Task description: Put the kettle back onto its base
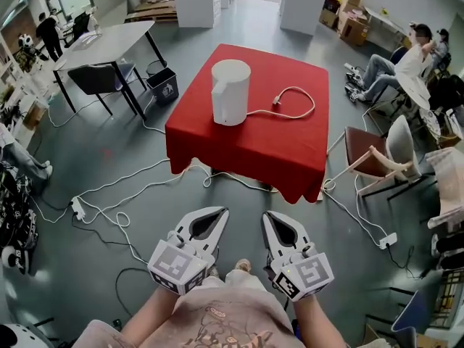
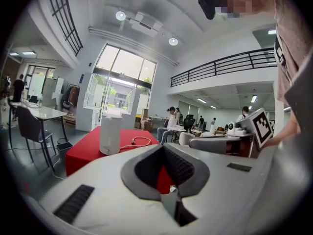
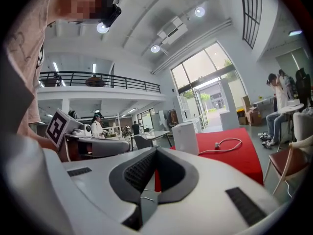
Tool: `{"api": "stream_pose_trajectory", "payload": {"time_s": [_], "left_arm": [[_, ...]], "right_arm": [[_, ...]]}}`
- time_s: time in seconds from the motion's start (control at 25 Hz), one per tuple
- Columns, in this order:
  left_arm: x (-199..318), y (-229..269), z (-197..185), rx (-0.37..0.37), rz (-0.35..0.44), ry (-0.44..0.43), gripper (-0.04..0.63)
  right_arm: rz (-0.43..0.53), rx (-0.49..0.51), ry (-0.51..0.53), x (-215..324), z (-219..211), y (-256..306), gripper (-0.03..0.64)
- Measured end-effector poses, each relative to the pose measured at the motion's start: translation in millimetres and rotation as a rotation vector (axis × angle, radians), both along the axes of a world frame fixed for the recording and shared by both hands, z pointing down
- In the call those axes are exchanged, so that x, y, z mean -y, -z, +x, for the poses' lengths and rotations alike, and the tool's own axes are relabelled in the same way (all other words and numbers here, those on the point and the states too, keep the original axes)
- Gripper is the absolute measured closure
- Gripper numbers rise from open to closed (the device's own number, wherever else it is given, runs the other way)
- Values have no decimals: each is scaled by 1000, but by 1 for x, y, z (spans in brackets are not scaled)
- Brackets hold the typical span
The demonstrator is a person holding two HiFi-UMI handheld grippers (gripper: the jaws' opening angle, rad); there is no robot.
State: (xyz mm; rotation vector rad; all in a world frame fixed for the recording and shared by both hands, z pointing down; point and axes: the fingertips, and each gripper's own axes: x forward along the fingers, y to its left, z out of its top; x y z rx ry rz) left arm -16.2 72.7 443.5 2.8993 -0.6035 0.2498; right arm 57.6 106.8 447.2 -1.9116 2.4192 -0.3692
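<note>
We logged: kettle, white, upright on the red table, cord beside it; left gripper and right gripper well short of it, jaws closed together, holding nothing

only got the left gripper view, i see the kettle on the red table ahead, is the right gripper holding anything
Observer: No, the right gripper has its jaws together on nothing.
Operator: anything on the floor between me and the table
Observer: White cables trail over the floor in front of the red table.
Operator: cant make out the cord's end from here
Observer: From above, its plug lies loose on the cloth, right of the kettle.
</note>
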Motion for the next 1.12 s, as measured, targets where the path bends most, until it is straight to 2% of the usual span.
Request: {"api": "stream_pose_trajectory", "payload": {"time_s": [0.36,0.56,1.12], "left_arm": [[-6,8,-29,-8,23,-11,603],[-3,11,-45,-23,17,1,603],[0,8,-63,-40,0,10,604]], "right_arm": [[9,-30,-12,-8,-29,4,615],[24,-37,18,-1,-44,12,615],[12,-54,62,4,-72,8,615]]}}
